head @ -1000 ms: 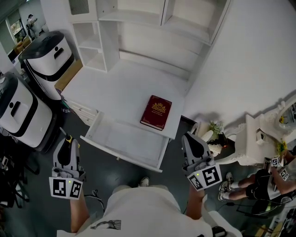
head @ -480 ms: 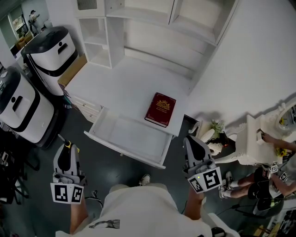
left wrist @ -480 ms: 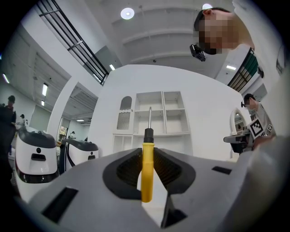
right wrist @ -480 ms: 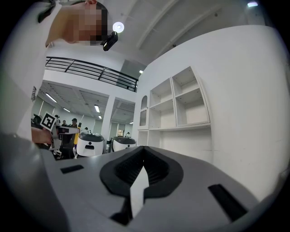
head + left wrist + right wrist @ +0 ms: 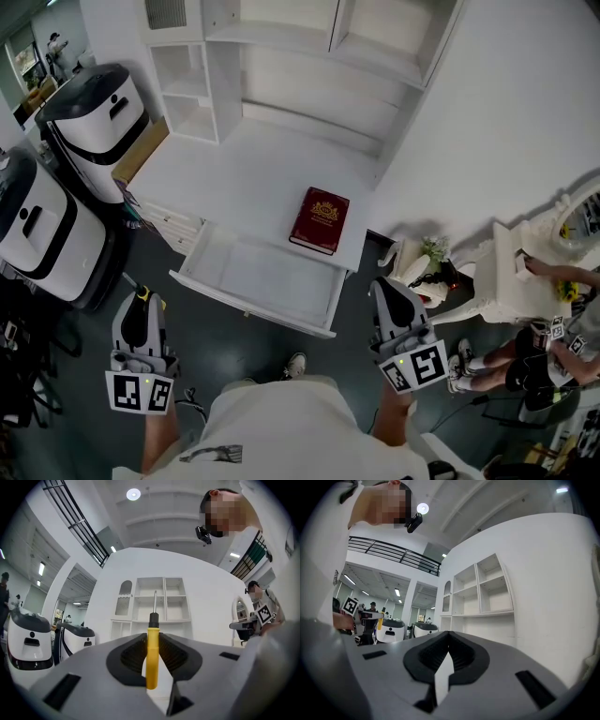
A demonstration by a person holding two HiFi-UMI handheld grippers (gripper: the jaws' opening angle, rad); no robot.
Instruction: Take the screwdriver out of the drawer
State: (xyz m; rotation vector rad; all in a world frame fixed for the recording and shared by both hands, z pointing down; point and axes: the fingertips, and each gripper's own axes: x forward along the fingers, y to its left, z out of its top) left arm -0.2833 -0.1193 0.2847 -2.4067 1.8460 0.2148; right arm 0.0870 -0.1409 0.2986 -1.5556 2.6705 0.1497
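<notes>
Since the screwdriver [image 5: 152, 641] is pinched by its handle in the left claw [image 5: 140, 309], shaft along the jaws, it is logged outside the drawer [image 5: 251, 305], off its front-left corner; the right claw [image 5: 386, 291] is pressed together, empty.

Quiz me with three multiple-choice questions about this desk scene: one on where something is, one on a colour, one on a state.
1. Where does the red book lie?
A) on the floor
B) on the desk top
C) on a shelf

2. What colour is the handle of the screwdriver?
A) yellow
B) red
C) blue

3. How is the drawer?
A) shut
B) removed
C) pulled open

Answers:
1 B, the book rests on the white top just behind the drawer.
2 A, the handle shows yellow in the left gripper view.
3 C, it juts out from the desk with its inside showing.
</notes>
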